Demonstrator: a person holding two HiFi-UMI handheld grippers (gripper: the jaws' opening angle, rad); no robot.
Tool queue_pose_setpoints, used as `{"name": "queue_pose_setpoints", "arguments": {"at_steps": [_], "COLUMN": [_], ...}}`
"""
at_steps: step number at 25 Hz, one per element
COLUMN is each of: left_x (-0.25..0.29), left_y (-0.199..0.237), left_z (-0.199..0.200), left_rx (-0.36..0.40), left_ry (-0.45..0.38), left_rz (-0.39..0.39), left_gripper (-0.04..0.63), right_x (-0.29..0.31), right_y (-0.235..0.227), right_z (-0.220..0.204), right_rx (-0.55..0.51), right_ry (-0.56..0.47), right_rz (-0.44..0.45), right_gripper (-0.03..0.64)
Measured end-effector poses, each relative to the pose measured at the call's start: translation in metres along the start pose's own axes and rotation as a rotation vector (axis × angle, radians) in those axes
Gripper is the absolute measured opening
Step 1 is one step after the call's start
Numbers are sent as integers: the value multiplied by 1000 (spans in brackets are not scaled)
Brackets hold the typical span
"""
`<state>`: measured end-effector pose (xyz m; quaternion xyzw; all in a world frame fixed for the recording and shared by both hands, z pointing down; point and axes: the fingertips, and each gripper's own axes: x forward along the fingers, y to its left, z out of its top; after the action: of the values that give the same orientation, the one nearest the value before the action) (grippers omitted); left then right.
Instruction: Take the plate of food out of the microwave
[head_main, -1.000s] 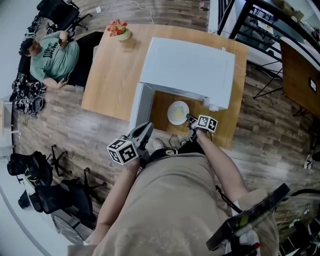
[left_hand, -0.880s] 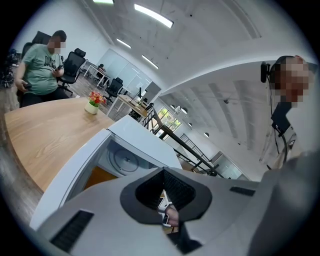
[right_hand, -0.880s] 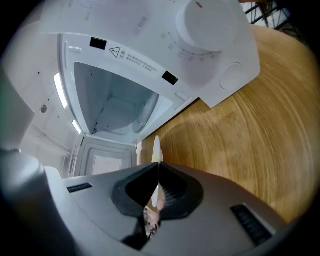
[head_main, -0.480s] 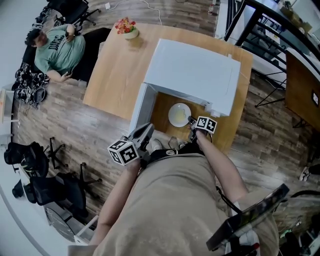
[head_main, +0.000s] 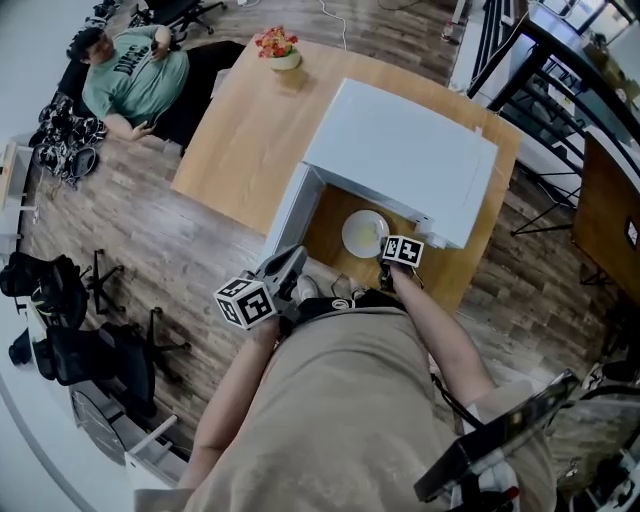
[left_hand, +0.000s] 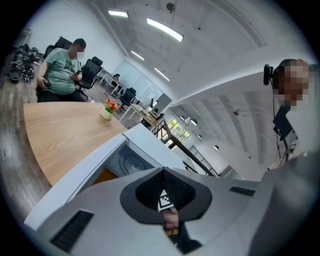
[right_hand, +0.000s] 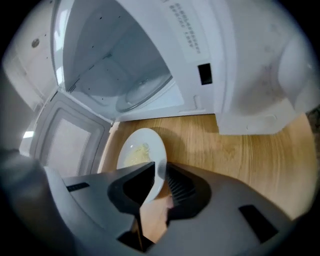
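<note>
A white plate (head_main: 365, 232) with a little yellow food lies flat on the wooden table (head_main: 240, 130), just in front of the open white microwave (head_main: 400, 160). My right gripper (head_main: 384, 246) is at the plate's near rim. In the right gripper view the rim of the plate (right_hand: 137, 152) stands between the jaws of the right gripper (right_hand: 161, 180), which are opening, a thin gap showing beside the rim. The microwave's cavity (right_hand: 125, 65) holds only its glass turntable (right_hand: 142, 92). My left gripper (head_main: 293, 258) is shut and empty, held back by my body, left of the microwave door (head_main: 290, 215).
The microwave door (right_hand: 65, 140) hangs open to the plate's left. A small flower pot (head_main: 277, 45) stands at the table's far end. A person in a green shirt (head_main: 135, 85) sits beyond the table. Office chairs (head_main: 60, 340) stand on the floor at left.
The head view has shifted slightly, so the table and microwave sit higher and further right. The plate stays on the table and the right gripper's jaws have parted a little around its rim.
</note>
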<state>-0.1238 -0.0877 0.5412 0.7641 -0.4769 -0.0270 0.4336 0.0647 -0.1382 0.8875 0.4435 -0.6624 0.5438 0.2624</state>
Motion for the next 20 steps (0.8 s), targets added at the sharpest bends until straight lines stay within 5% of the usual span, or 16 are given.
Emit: {"name": "queue_pose_setpoints", "arguments": {"at_steps": [5,14,20], "left_x": [6,27,45], "left_y": [4,-7,-18], "left_z": [3,4,18], "left_rx": [-8,21,96], "left_ry": [-5,45,62], "left_rz": [-1,-75,-125], "left_gripper": [5,5,5], "right_x": [-6,-78,-178], "right_y": [14,63,120], "right_z": [14,28,57], "right_rx": [-192,-289,-379], "right_ry": [-69,-205,-435], "right_rz": [-11,142,269], "right_gripper": [259,264,262]}}
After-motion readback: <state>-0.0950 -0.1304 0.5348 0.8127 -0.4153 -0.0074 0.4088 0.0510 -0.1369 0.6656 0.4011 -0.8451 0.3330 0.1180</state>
